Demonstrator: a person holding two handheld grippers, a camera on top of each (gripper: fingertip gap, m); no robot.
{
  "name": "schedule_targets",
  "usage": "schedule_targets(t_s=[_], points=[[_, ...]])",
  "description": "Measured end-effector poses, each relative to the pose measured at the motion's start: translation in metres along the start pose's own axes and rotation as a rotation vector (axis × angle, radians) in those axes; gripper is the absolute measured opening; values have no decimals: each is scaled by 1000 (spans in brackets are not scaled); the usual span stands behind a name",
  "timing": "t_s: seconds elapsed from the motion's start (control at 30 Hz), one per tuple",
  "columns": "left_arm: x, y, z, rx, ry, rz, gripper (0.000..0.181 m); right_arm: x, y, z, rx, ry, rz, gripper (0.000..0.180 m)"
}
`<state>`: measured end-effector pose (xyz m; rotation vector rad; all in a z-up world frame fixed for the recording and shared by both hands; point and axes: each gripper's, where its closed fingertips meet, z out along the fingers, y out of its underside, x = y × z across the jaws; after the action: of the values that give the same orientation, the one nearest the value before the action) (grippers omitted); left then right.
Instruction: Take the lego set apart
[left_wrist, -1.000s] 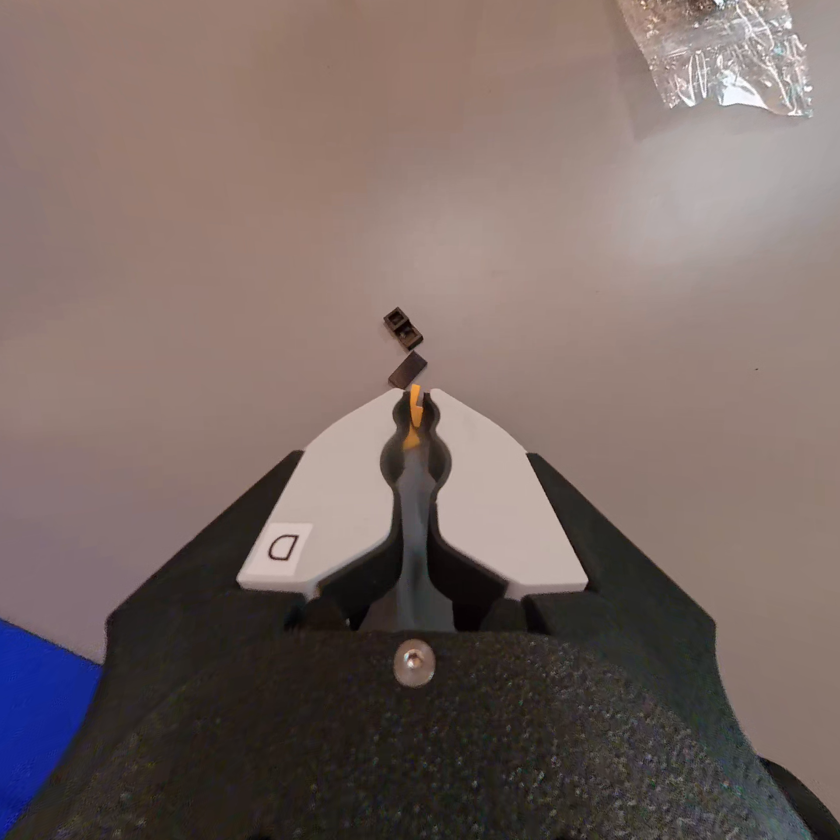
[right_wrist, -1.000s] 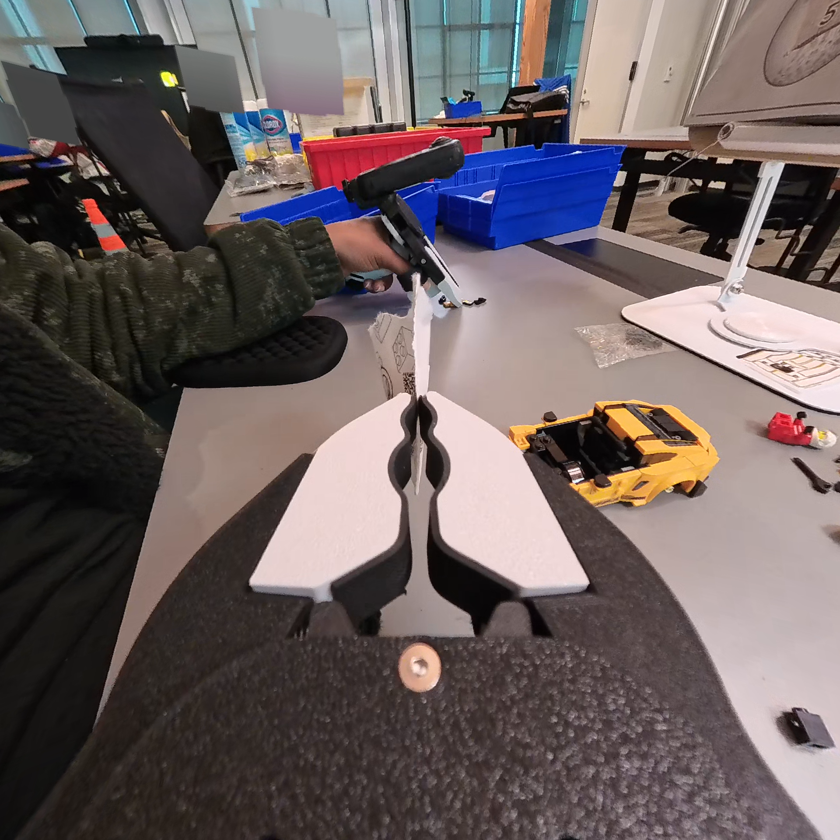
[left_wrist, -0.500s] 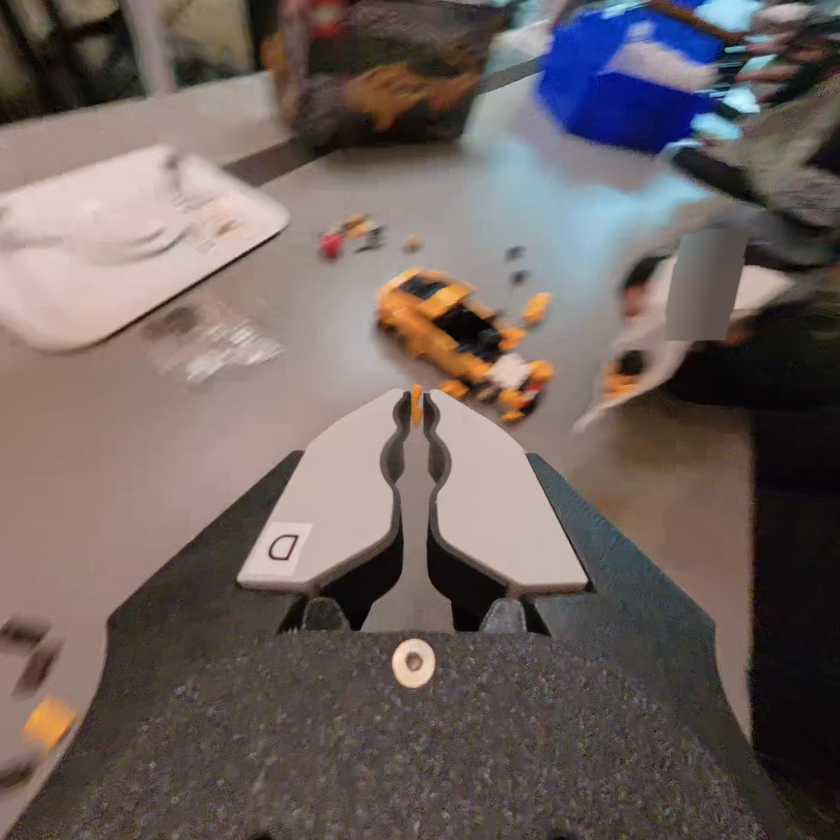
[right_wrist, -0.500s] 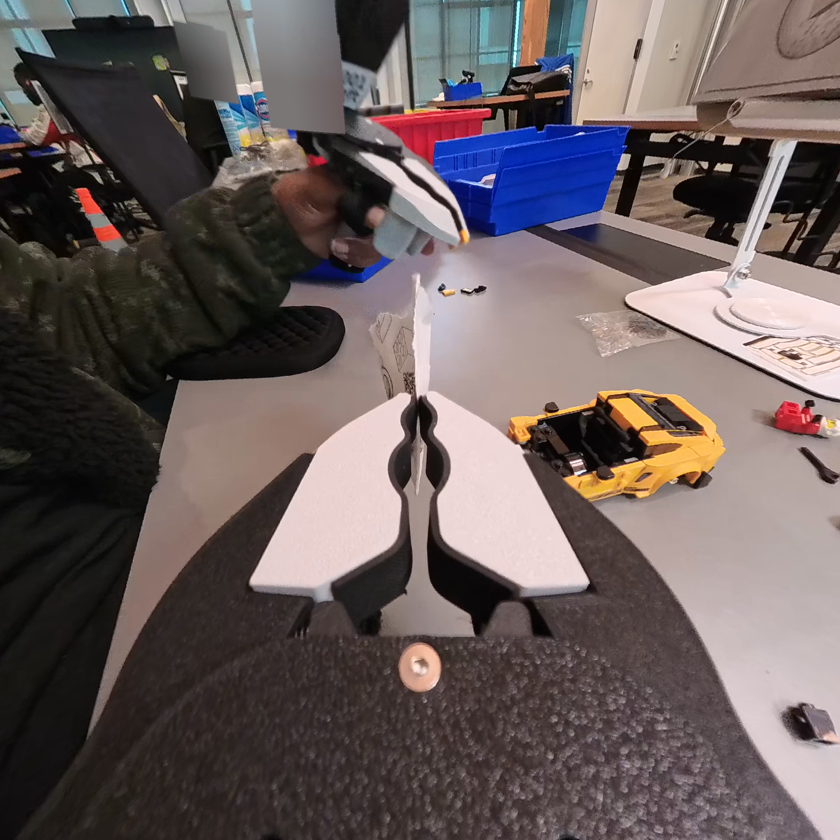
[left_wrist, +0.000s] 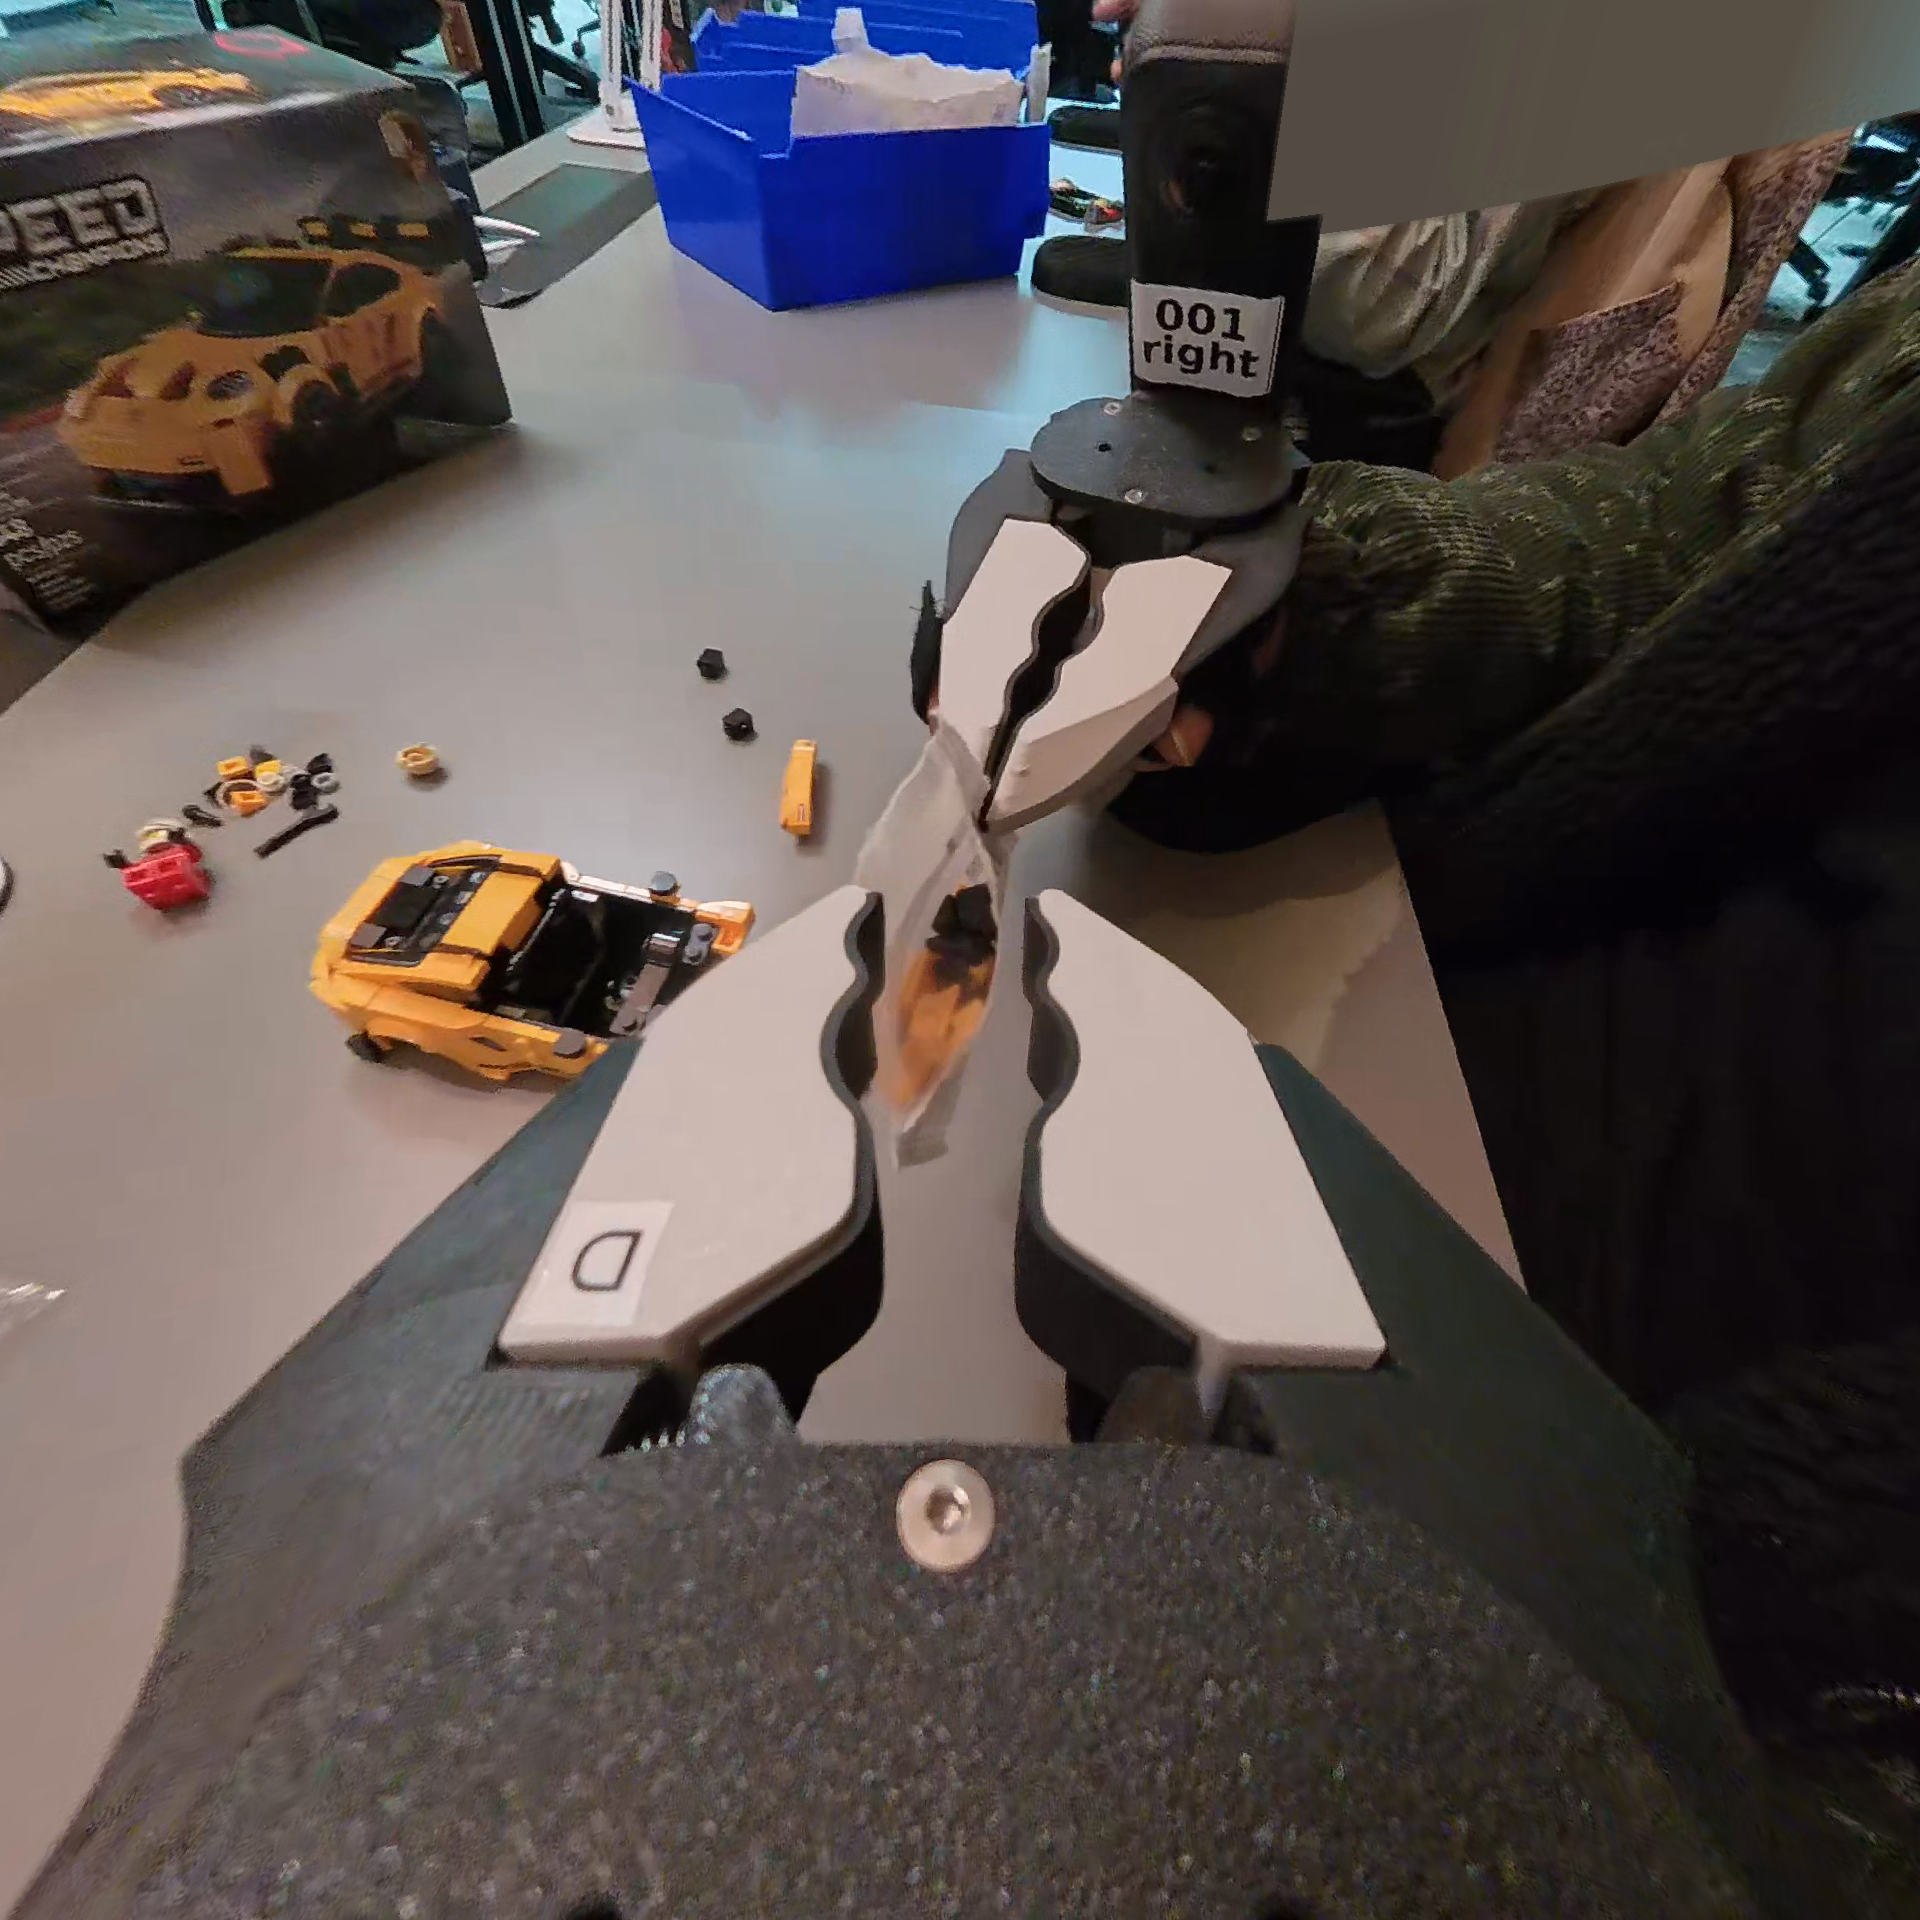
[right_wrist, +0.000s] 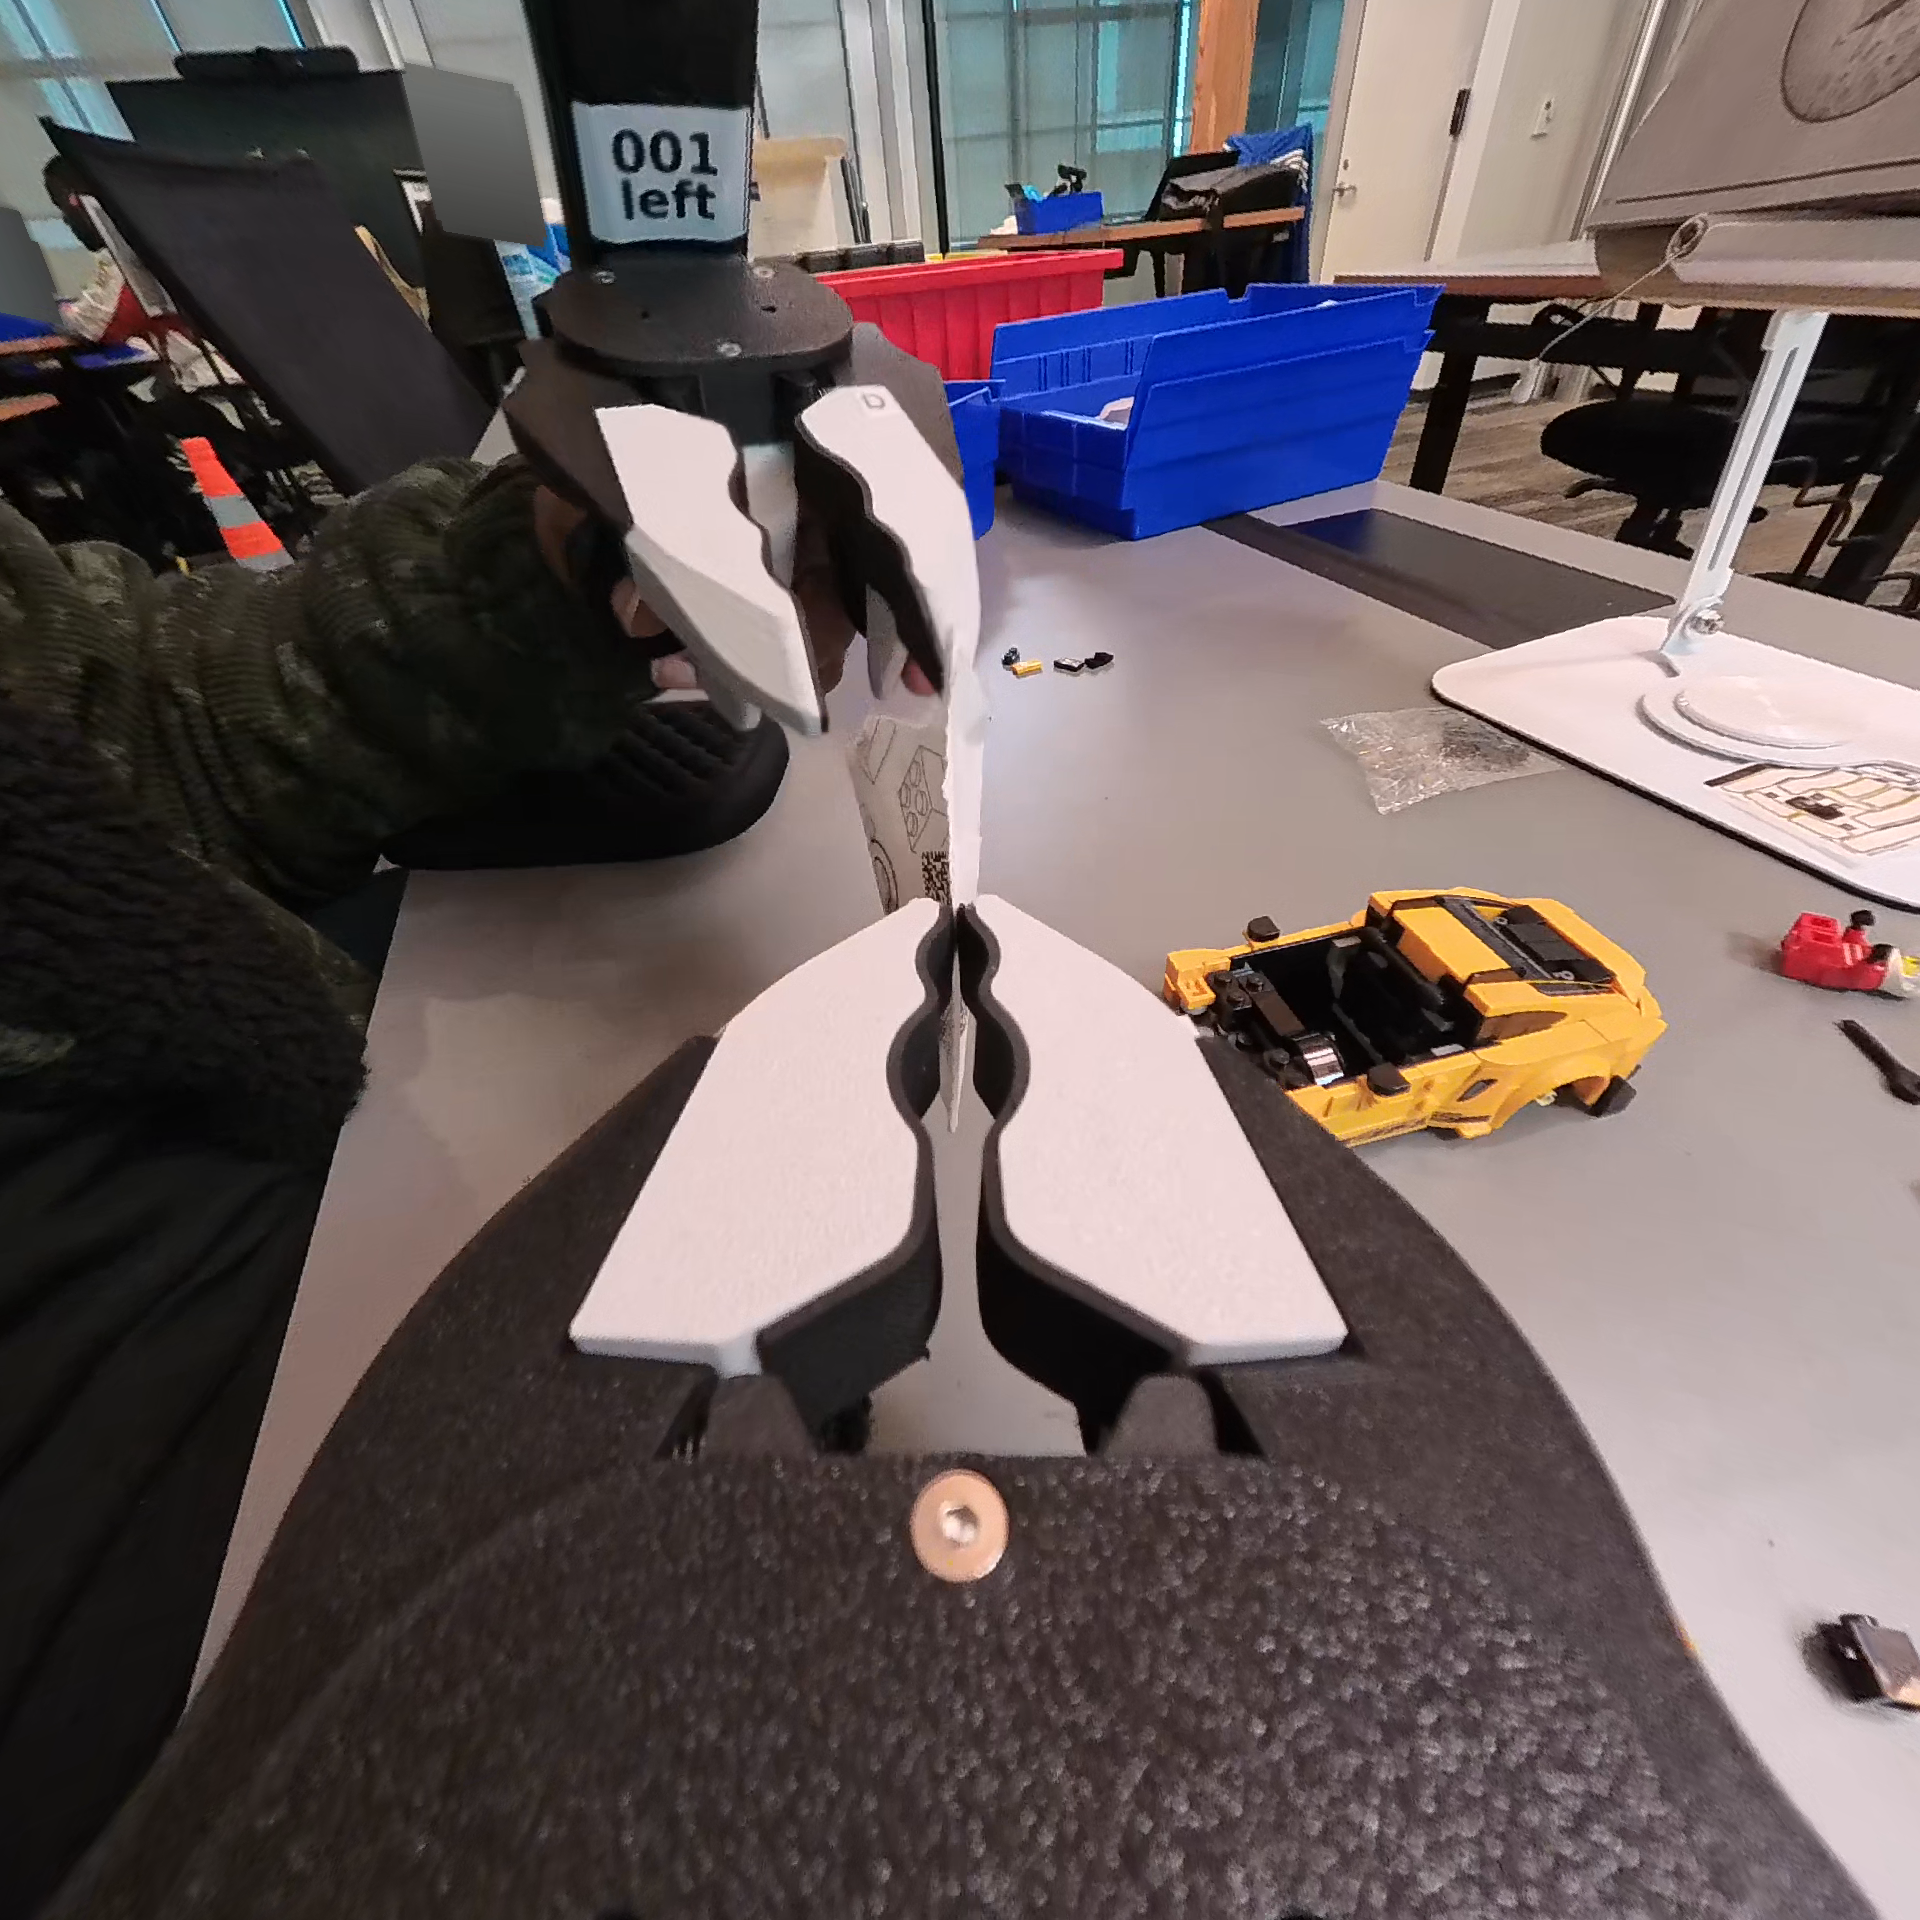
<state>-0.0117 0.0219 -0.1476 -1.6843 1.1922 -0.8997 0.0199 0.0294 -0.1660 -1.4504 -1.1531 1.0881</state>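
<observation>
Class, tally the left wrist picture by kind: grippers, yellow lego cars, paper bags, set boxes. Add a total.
Grippers: 2, left gripper and right gripper
Yellow lego car: 1
Paper bag: 1
Set box: 1
Total: 5

1 yellow lego car (left_wrist: 488, 966), 1 paper bag (right_wrist: 925, 821), 1 set box (left_wrist: 208, 312). 2 grippers: left gripper (left_wrist: 951, 914), right gripper (right_wrist: 956, 914). 1 red piece (left_wrist: 164, 878), 2 black nuts (left_wrist: 724, 691).

The small dark piece (right_wrist: 1870, 1659) at the right wrist view's edge is too blurred to identify.
</observation>
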Motion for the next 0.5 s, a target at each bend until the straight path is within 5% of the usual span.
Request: schedule_targets(t_s=[0.17,0.27,0.5], points=[[-24,-6,-28,40,-110,7,25,0,-4,-2,22,-1,-2,0],[-65,-1,-63,44,-320,-54,22,0,-7,-3,42,0,-4,0],[-157,100,-184,-262,-965,-419,32,-1,-18,-9,108,4,-16,0]])
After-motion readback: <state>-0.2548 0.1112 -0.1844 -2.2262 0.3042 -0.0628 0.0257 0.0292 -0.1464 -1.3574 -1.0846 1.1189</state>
